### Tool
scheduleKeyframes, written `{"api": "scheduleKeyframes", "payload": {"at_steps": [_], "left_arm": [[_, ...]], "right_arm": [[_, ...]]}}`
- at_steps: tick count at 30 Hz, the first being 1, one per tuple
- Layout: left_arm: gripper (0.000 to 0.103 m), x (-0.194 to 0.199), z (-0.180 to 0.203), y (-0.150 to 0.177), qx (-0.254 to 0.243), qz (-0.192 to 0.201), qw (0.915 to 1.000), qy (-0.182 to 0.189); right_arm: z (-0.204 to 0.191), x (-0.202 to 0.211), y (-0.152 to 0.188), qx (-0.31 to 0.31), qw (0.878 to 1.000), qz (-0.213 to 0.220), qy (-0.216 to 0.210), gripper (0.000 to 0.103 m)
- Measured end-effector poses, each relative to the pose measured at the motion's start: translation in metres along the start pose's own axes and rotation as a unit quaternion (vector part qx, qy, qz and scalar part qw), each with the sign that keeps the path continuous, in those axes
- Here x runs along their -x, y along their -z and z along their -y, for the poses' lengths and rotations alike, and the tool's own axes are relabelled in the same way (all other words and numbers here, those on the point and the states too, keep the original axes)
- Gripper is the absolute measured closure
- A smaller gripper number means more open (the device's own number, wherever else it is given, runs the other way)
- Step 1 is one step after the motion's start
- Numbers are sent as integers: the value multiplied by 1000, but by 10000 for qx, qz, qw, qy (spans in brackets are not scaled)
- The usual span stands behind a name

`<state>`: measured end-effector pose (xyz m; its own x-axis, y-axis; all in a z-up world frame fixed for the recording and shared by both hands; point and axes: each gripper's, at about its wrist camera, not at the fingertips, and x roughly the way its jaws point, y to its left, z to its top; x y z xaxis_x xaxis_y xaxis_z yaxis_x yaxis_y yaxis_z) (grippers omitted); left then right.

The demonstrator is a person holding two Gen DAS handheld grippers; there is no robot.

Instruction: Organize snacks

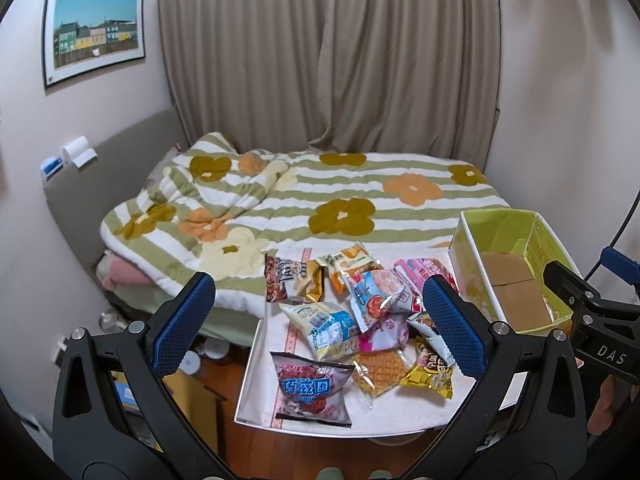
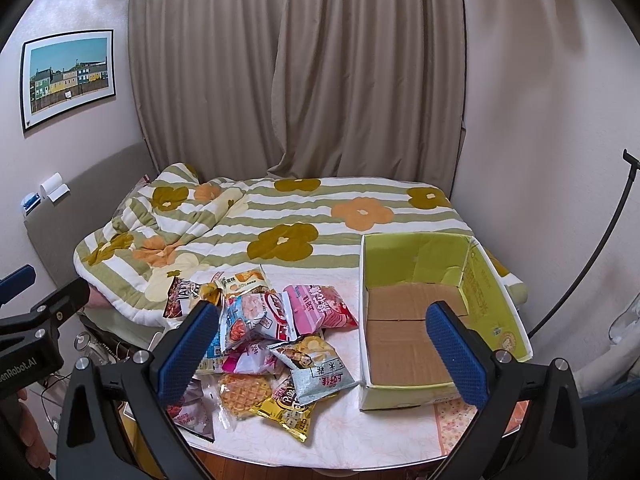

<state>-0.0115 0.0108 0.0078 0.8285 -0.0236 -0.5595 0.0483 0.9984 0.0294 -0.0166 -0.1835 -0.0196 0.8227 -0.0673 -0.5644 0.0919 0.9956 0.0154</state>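
While both tools hover above the table edge, no sorting is judged done. Nearest, the left gripper stands with fingers spread wide, holding nothing; the right gripper is likewise spread and unladen. Between and just beyond the left fingers lies the snack pile, loose on the table: a purple packet nearest, a waffle and yellow packet behind, a pink packet farther. Beyond the right gripper's right finger sits the green box, beside the pile, bare cardboard floor showing. Every packet remains to be transferred. Farthest, the bed.
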Motion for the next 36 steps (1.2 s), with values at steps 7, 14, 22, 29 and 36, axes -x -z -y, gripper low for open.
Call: {"api": "scheduleKeyframes", "payload": {"at_steps": [7, 14, 22, 29, 36], "left_arm": [[0, 0, 0, 0, -7, -11, 10000, 3], [0, -1, 0, 0, 0, -28, 10000, 3], [0, -1, -1, 1, 14, -39, 10000, 15], [0, -3, -7, 9, 143, -204, 9997, -82], [0, -28, -23, 39, 382, -919, 9948, -236]], "right_arm": [[0, 0, 0, 5, 10000, 4, 3, 0], [-1, 0, 0, 7, 10000, 4, 5, 0], [0, 0, 1, -2, 10000, 6, -6, 0], [-8, 3, 2, -25, 10000, -44, -1, 0], [-9, -23, 25, -69, 9973, -669, -303, 0]]}}
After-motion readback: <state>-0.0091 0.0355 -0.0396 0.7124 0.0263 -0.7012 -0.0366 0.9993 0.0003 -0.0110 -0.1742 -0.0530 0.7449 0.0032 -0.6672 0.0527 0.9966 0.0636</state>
